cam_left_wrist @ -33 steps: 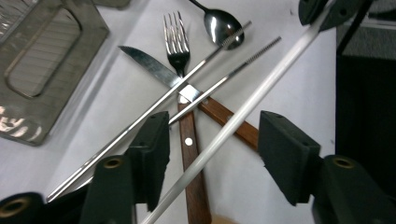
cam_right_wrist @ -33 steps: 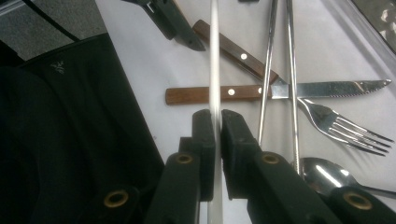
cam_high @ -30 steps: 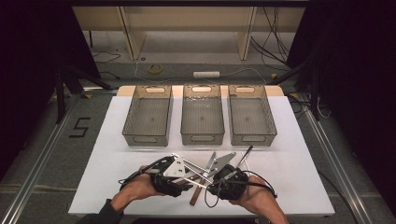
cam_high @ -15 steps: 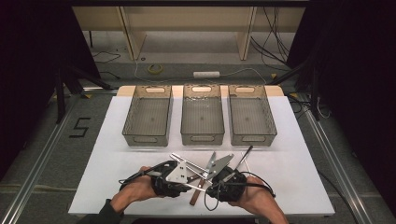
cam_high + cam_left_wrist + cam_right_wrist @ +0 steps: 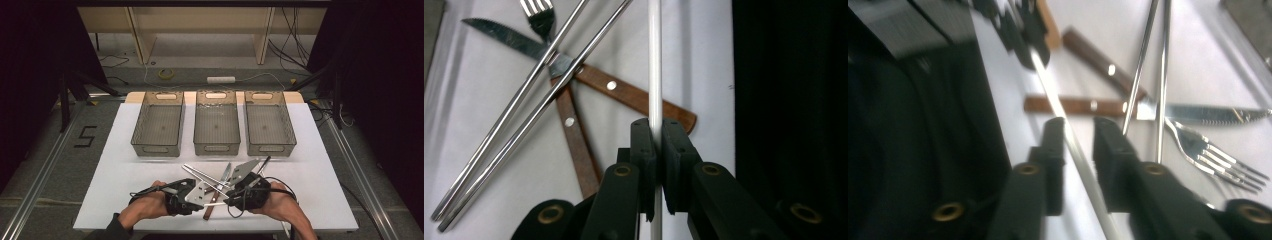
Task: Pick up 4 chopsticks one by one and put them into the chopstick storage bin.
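The left tongs [image 5: 655, 150] have just closed on the thin rod [image 5: 654, 75]; the right tongs [image 5: 1079, 145] have just opened around it. Handover step; next, lift it toward a bin [image 5: 158, 125].

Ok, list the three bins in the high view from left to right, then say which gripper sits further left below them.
Left bin → middle bin → right bin. Below them, the left gripper sits further left than the right gripper.
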Available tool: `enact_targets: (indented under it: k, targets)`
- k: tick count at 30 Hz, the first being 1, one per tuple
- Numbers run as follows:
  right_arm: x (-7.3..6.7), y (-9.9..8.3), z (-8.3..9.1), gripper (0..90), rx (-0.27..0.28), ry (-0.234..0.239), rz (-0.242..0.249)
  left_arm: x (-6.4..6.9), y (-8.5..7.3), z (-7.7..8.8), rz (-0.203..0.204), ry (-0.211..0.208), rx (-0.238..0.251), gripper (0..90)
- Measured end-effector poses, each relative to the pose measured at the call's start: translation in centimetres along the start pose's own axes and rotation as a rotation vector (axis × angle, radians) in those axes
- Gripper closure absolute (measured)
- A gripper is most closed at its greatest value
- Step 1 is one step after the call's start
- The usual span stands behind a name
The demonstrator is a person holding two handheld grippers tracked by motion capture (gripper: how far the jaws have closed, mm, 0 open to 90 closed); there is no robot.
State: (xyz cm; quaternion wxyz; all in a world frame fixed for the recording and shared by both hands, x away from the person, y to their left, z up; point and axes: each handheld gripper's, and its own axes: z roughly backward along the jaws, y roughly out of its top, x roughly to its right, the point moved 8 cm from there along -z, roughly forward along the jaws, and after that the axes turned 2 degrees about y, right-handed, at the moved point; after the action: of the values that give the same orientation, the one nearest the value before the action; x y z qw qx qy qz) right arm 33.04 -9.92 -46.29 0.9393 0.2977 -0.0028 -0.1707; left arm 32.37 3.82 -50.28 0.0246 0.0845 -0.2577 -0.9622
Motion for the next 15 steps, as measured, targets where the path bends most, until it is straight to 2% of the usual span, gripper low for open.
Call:
enact_targets:
  k: [2,5,7,8,9,10,11,12,13,15]
  targets:
    - [0.5,0.3,0.8,63.8,0.055,-0.015,-0.057,-0.3,-0.2,0.1,0.018,0.009,0.003,84.8]
    - [0.9,0.7,1.6,55.9,0.115,-0.032,-0.085,-1.1,-0.4,0.1,0.065,0.043,0.010,84.8]
    - [1.4,1.0,2.5,50.5,0.174,-0.080,-0.129,-1.5,-0.6,0.2,0.093,0.064,0.017,84.7]
    - [1.4,1.0,2.5,50.5,0.174,-0.080,-0.129,-1.8,-0.7,0.3,0.107,0.071,0.018,84.7]
    - [1.5,0.9,2.7,48.9,0.185,-0.093,-0.143,-2.0,-0.8,0.4,0.124,0.082,0.018,84.7]
    - [1.8,0.9,3.1,46.4,0.211,-0.127,-0.167,-2.3,-1.0,0.5,0.141,0.092,0.020,84.7]
    - [1.8,0.9,3.1,46.4,0.211,-0.127,-0.167,-2.5,-1.1,0.7,0.159,0.096,0.021,84.7]
    - [1.9,0.9,3.5,43.7,0.245,-0.153,-0.185,-2.8,-1.2,0.8,0.167,0.111,0.023,84.7]
    - [1.9,0.9,3.5,43.7,0.245,-0.153,-0.185,-3.0,-1.2,0.9,0.189,0.124,0.035,84.7]
    - [2.1,1.0,4.0,42.1,0.278,-0.178,-0.201,-3.5,-1.3,1.3,0.218,0.141,0.044,84.7]
